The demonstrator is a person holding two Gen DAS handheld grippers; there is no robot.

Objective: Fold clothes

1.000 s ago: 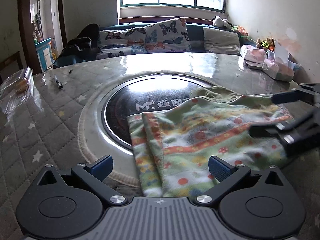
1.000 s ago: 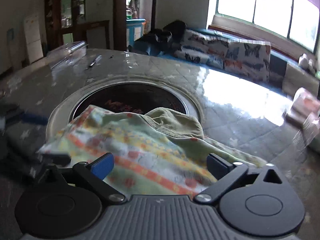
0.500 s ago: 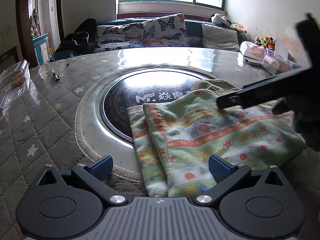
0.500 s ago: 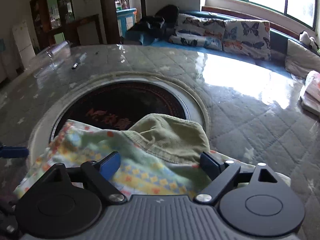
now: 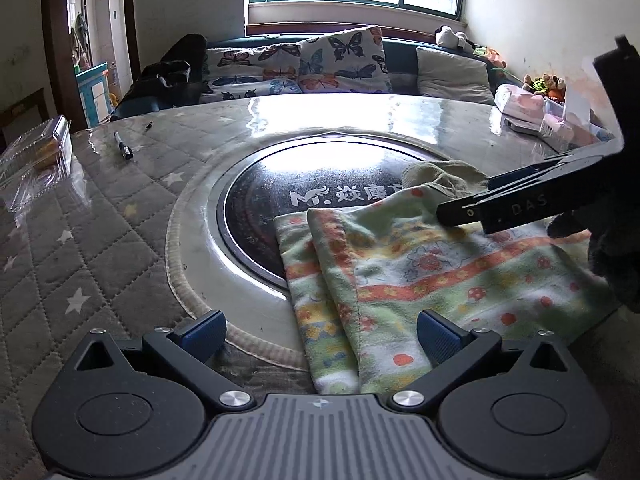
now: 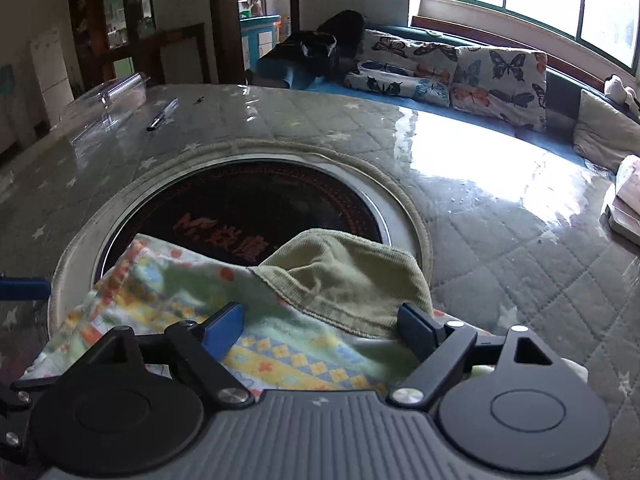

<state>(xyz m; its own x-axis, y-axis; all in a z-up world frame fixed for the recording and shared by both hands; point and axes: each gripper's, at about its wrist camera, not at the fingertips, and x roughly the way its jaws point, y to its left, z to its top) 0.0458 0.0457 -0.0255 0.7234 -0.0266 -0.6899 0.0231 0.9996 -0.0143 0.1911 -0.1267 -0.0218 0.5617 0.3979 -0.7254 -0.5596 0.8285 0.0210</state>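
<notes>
A patterned green, orange and yellow garment (image 5: 420, 276) lies partly folded on the table, its left edge doubled over, with an olive ribbed waistband (image 5: 444, 176) at the far side. My left gripper (image 5: 320, 330) is open and empty at the garment's near edge. My right gripper (image 6: 320, 322) is open, low over the garment, its fingers straddling the olive waistband (image 6: 344, 276). In the left wrist view the right gripper's finger (image 5: 520, 204) reaches in from the right over the cloth.
The quilted table (image 5: 80, 240) has a round black cooktop (image 5: 288, 192) in its middle. A pen (image 5: 122, 146) and a clear plastic box (image 5: 36, 156) lie at the far left. Tissue packs (image 5: 532, 108) sit at the far right. A sofa with butterfly cushions (image 5: 304, 66) stands behind.
My right gripper has moved forward and down over the garment toward the olive waistband. My left gripper has stayed nearly still and open. The garment has not shifted.
</notes>
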